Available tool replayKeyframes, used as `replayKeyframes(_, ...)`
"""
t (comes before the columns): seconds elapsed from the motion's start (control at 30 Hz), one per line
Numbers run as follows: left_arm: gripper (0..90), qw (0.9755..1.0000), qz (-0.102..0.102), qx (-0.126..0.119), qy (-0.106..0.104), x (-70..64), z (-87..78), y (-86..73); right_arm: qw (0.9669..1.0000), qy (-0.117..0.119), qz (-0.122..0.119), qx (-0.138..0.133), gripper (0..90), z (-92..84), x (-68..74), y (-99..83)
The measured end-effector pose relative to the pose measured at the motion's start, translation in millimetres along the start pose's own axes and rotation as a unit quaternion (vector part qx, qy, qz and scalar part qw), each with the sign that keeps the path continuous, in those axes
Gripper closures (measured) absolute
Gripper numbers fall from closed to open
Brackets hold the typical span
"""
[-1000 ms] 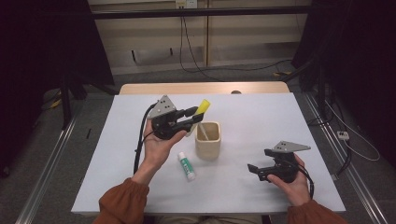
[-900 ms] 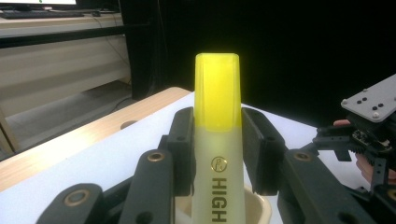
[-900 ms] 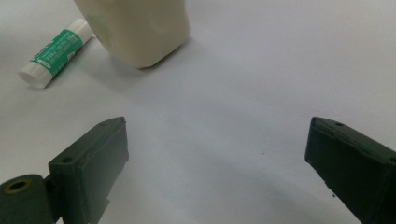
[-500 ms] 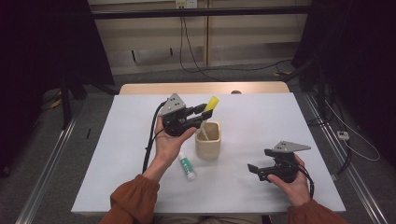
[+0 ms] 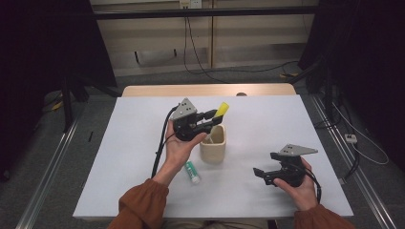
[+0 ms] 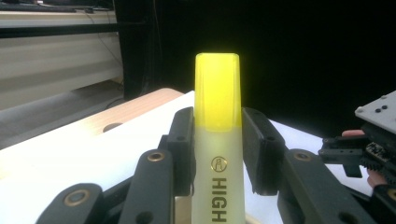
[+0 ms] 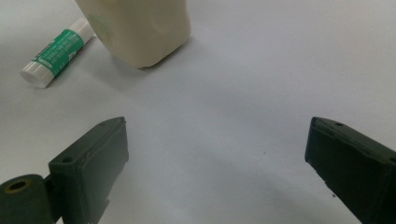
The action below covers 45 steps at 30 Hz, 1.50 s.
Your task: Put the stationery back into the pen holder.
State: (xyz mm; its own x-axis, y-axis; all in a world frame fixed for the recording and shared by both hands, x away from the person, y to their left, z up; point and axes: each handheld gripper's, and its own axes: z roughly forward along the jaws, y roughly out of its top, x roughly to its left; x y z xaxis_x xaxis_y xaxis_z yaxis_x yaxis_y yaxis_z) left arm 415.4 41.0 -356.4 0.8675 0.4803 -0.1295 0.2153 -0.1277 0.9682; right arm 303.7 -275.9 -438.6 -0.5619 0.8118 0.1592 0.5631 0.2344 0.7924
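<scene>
Left hand-held gripper [image 6: 217, 140] is clamped on a yellow plastic highlighter pen [image 6: 218, 116]; right hand-held gripper [image 7: 215, 172] gapes wide, empty, over the white bench [image 5: 267, 124].

A yellow highlighter [image 6: 218, 140] with a bright yellow cap and a paler barrel printed "HIGH" in black stands clamped between the jaws of the left gripper [image 5: 210, 118], cap end pointing up and away toward the table's far edge. It is held in the air just above a beige cup [image 5: 213, 144] that stands upright near the middle of the white table [image 5: 296, 129]. A small green-and-white tube [image 5: 192, 172] lies flat on the table just beside the cup, toward the near edge and slightly left
</scene>
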Motion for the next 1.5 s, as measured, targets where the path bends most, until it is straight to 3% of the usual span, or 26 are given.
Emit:
replayKeyframes(0.77,66.1,0.9985,-0.011,0.053,0.000,2.9,8.5,-23.1,1.0000,0.000,-0.001,0.001,6.1,0.5,0.1,0.0)
replayKeyframes(0.9,51.0,0.9991,-0.010,0.041,0.000,2.3,2.8,-18.5,1.0000,0.000,-0.001,0.001,6.1,0.5,0.4,0.1)
replayKeyframes(1.1,34.7,0.9988,-0.003,0.047,0.007,0.0,-3.2,-12.8,1.0000,0.000,0.000,0.002,6.1,1.0,0.7,0.2)
replayKeyframes(1.3,21.9,0.9978,-0.004,0.065,0.015,0.8,-10.5,-10.8,1.0000,-0.001,-0.001,0.001,6.1,1.1,0.3,0.1)
replayKeyframes(1.4,16.7,0.9965,-0.020,0.081,0.007,3.0,-15.1,-10.7,1.0000,-0.001,-0.001,0.002,6.1,1.0,0.4,0.0)
replayKeyframes(1.5,14.5,0.9957,-0.015,0.091,0.010,3.5,-21.2,-9.6,1.0000,-0.001,-0.001,0.002,6.1,1.1,0.3,0.0)
